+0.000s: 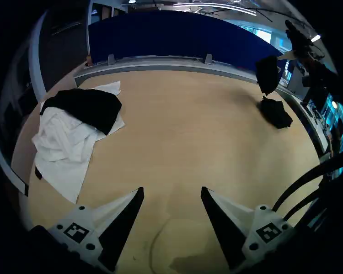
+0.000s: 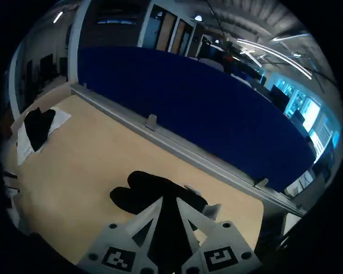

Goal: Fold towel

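my right gripper (image 2: 169,200) is clamped on the black towel (image 2: 135,192); my left gripper (image 1: 172,189) stands apart, idle. held at one point, the towel could bunch and fold crooked.

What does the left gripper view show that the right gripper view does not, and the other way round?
Left gripper view adds: the left tongs open over the bare light wooden tabletop, and black curved bars, possibly a chair, at the table's edge.
Right gripper view adds: a close look at the right tongs closed on the crumpled black cloth.
Shared: the tabletop, the long blue partition, that black cloth, and the white towel pile with a black fabric piece lying on top.
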### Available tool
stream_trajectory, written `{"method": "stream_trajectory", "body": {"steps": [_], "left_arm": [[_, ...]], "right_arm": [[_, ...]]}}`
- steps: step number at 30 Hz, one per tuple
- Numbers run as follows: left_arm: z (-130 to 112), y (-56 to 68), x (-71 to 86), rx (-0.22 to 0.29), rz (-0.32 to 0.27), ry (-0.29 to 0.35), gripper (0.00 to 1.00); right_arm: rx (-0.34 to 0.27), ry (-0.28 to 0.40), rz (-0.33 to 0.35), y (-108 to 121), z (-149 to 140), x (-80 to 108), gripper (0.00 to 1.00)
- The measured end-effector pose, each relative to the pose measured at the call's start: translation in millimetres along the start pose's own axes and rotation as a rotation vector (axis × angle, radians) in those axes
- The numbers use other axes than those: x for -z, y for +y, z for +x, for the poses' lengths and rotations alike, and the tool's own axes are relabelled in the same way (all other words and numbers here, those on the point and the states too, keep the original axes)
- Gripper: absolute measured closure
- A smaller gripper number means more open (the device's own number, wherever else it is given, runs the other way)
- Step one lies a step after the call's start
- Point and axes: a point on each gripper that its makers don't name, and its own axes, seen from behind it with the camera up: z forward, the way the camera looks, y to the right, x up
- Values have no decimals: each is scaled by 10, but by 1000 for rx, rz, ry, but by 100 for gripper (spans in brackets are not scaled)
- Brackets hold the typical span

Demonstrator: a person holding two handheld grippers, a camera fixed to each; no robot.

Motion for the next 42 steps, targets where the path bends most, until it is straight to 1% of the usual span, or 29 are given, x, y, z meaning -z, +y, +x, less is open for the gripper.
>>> {"method": "stream_trajectory", "body": {"steps": [5,8,11,14,17,20,24,30,36,39,42], "left_arm": [[21,1,-39,-1,3,-2,8],[22,6,-44,-4,4,-6,8],[18,12,-47,-7,4,-11,7],[25,15,-54,-10,4,-14,8],[38,29,-60,-12,1,-14,8],[45,54,-59,-17,-2,-15,8],[47,99,-47,-28,-9,-17,7],[39,172,-53,-47,-20,-23,8],[45,226,-59,-58,-27,-25,8],[54,238,-56,-60,-28,-24,8],[60,245,-55,-59,-29,-24,8]], "right_arm": [[-1,-12,-12,100,-35,-99,95],[-8,-18,-10,121,-75,-147,95],[-14,-25,-5,110,-140,-160,95],[-19,-33,2,77,-258,-123,95],[-32,-43,5,54,-435,-52,95],[-57,-59,9,41,-677,19,95],[-95,-88,15,21,-1056,108,95],[-129,-141,19,-12,-1617,206,95],[-160,-152,44,-141,-1929,269,95],[-164,-160,62,-246,-2071,296,95],[-161,-183,73,-339,-2246,321,95]]}}
